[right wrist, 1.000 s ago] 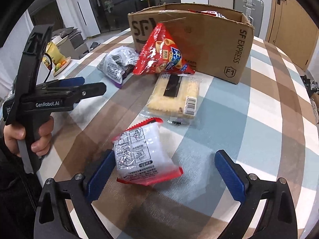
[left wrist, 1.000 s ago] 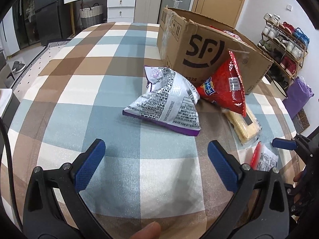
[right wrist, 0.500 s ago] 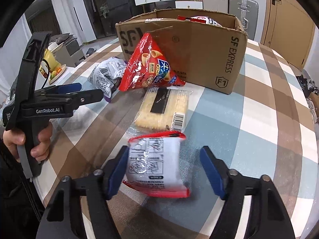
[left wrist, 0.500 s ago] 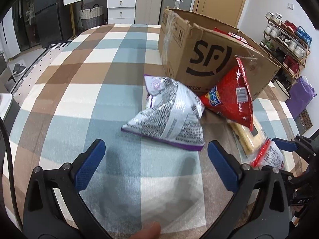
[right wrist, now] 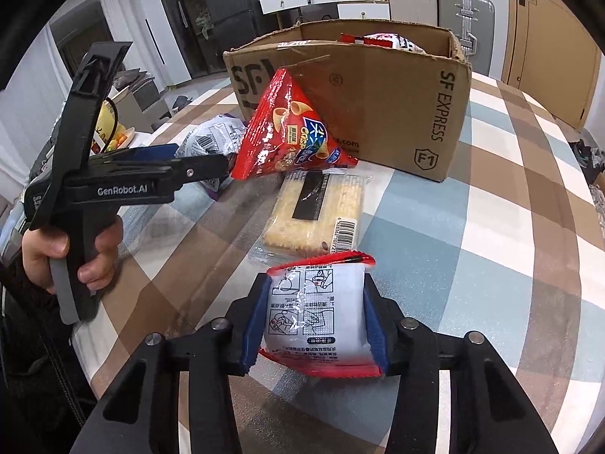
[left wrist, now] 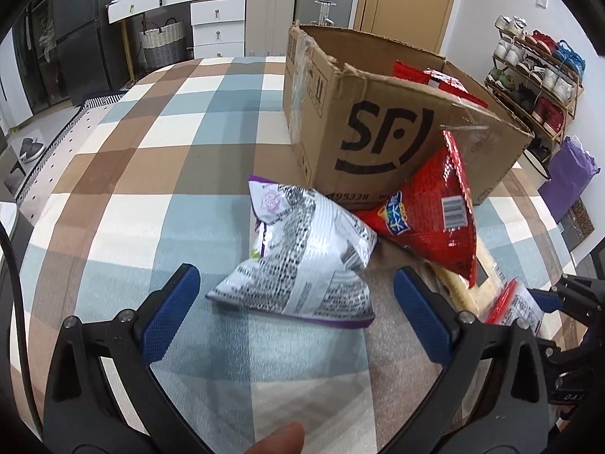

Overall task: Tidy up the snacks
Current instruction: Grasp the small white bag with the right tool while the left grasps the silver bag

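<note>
Right tongs (right wrist: 315, 323) pitched steeply down at the counter (right wrist: 510, 227), clenched on the white packet with red edges (right wrist: 317, 314). Jaws have just been closing, and both blue pads now press the packet's sides. Packet sits on the checked cloth at the near edge, printed back facing up, red seal strip at its far end, just short of the biscuit pack (right wrist: 314, 212).

Left tongs (left wrist: 295, 302) also angled down, jaws released and wide apart, nothing between the pads. A hand (right wrist: 72, 253) grips its black handle in the right view. The silver-and-purple chip bag (left wrist: 302, 261) lies puffed just past the left fingertips, not touched.

Red cone-snack bag (right wrist: 291, 132) leans tilted against the front of the cardboard box (right wrist: 397, 102), overlapping the biscuit pack's far end. Box is open-topped, with more red packets visible inside.
</note>
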The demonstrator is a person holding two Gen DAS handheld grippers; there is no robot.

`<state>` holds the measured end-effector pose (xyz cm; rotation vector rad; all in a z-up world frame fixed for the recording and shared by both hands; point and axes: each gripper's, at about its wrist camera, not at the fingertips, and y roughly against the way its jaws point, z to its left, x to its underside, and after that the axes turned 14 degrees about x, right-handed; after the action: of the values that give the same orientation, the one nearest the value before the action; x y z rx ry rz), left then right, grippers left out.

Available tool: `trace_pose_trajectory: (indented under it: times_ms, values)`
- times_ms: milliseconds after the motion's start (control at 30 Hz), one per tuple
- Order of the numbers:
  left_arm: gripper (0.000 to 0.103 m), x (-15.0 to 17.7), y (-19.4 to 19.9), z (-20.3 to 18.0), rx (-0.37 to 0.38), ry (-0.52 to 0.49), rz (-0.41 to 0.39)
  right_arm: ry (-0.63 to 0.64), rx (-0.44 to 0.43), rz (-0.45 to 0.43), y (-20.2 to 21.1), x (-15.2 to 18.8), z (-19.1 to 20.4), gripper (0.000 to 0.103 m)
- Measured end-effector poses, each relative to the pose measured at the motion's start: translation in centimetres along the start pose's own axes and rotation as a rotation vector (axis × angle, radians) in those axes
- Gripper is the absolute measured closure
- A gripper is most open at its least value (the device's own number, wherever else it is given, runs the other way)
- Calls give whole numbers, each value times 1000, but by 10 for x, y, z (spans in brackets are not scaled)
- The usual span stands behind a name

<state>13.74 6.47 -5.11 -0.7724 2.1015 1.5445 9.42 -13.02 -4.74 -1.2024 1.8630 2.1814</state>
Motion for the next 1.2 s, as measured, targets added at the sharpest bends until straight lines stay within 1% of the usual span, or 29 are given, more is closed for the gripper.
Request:
trace_pose_trajectory:
  times_ms: [167,300,433,500,533,633,667,733,1033,1200]
  values:
    - [1,-7,-13,5,-51,18,19,-1,2,4,-1,-1,0,56]
    - [1,-8,-24,13,-60,52,55,1,5,7,-2,-2,1,56]
    - [10,-8,-25,11,-63,27,53,1,6,8,-2,-3,0,56]
    - [16,-8,-25,9,-49,12,51,1,5,7,-2,-3,0,56]
    - [21,-7,-24,8,-40,5,48,1,6,7,-2,-2,0,56]
    - [25,-6,-23,5,-39,-7,44,1,6,4,-2,-2,1,56]
    - [26,-6,-23,4,-28,-11,42,1,6,4,-2,-2,1,56]
    - [26,-5,-21,4,-2,-16,38,1,5,3,-2,-1,0,56]
    - [27,1,-12,-2,11,-20,21,1,0,1,-1,1,0,56]
    - [27,5,-5,-2,32,-16,11,-4,-1,-4,0,2,-1,56]
